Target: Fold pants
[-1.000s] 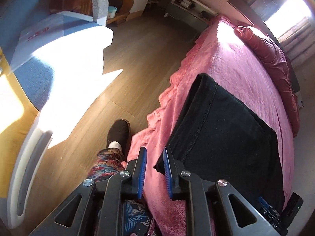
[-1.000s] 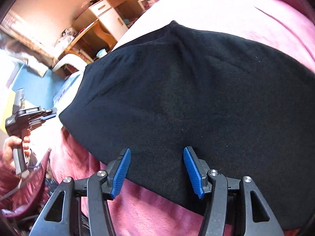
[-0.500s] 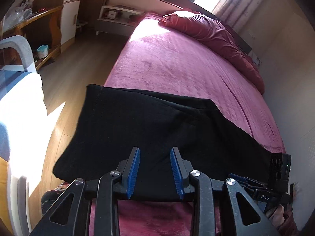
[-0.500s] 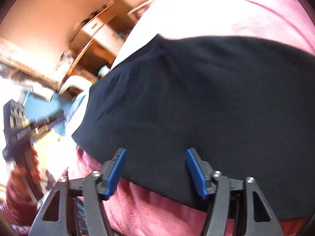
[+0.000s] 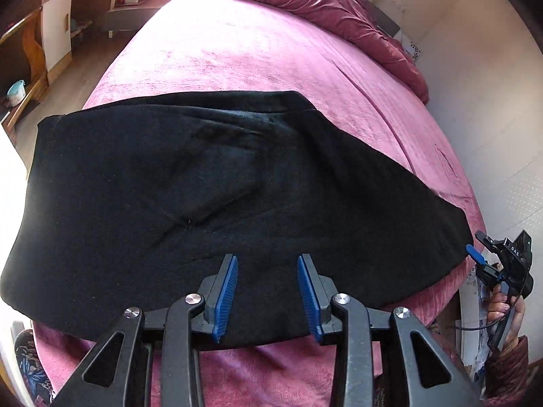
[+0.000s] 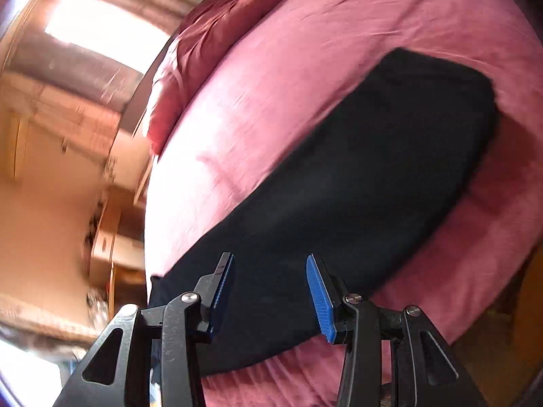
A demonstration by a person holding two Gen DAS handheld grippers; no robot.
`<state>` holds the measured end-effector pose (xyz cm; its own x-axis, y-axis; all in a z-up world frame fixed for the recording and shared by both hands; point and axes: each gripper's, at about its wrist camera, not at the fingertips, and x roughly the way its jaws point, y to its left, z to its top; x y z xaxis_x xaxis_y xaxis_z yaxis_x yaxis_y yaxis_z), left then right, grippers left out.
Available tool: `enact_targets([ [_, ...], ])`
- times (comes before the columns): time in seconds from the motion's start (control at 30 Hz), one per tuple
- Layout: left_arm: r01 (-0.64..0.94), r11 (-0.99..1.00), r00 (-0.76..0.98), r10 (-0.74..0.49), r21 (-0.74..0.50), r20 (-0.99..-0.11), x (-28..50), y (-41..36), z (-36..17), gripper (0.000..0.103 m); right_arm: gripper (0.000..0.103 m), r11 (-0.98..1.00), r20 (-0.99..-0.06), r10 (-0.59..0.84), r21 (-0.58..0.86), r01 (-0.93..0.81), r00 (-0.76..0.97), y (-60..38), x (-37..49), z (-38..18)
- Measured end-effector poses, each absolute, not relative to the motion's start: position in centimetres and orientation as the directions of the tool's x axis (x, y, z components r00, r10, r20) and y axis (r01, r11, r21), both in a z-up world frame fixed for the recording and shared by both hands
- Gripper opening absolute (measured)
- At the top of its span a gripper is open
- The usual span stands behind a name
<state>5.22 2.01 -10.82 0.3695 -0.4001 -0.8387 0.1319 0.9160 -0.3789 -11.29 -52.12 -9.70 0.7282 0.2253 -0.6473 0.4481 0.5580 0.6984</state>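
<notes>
The black pants (image 5: 217, 183) look soft and limp, best pinched at a near hem corner, while left gripper (image 5: 267, 296) opens and right gripper (image 6: 269, 296) closes, both empty.

Support: a bed (image 5: 258, 54) covered in pink plush.
On it: black pants (image 5: 210, 196) lay flat; dark red bedding (image 5: 325, 6) heaped beyond.
</notes>
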Motion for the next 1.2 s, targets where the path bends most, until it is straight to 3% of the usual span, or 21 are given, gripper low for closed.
enact_targets([
  [0.17,0.058,0.929,0.370,-0.359,-0.364,-0.857,5.9,2.5,-11.6,0.036,0.045,0.366,-0.659,0.076,0.717,0.593,0.749,-59.3,-16.7,-11.9],
  [0.6,0.020,0.921,0.358,-0.369,-0.388,-0.857,5.9,2.5,-12.4,0.036,0.044,0.194,-0.614,0.017,0.776,0.600,0.789,-63.9,-16.8,-15.6],
  [0.67,0.015,0.921,0.357,-0.369,-0.389,-0.858,5.7,2.7,-12.3,0.036,0.040,0.186,-0.610,0.007,0.779,0.598,0.793,-64.6,-16.1,-15.8],
  [0.87,0.019,0.927,0.368,-0.356,-0.376,-0.859,5.7,2.7,-11.8,0.036,0.022,0.280,-0.657,-0.006,0.723,0.632,0.754,-65.3,-13.5,-14.5],
  [1.2,0.073,0.896,0.334,-0.436,-0.438,-0.836,6.0,1.6,-11.6,0.036,0.017,0.476,-0.588,0.051,0.725,0.497,0.807,-63.3,-11.2,-8.0],
])
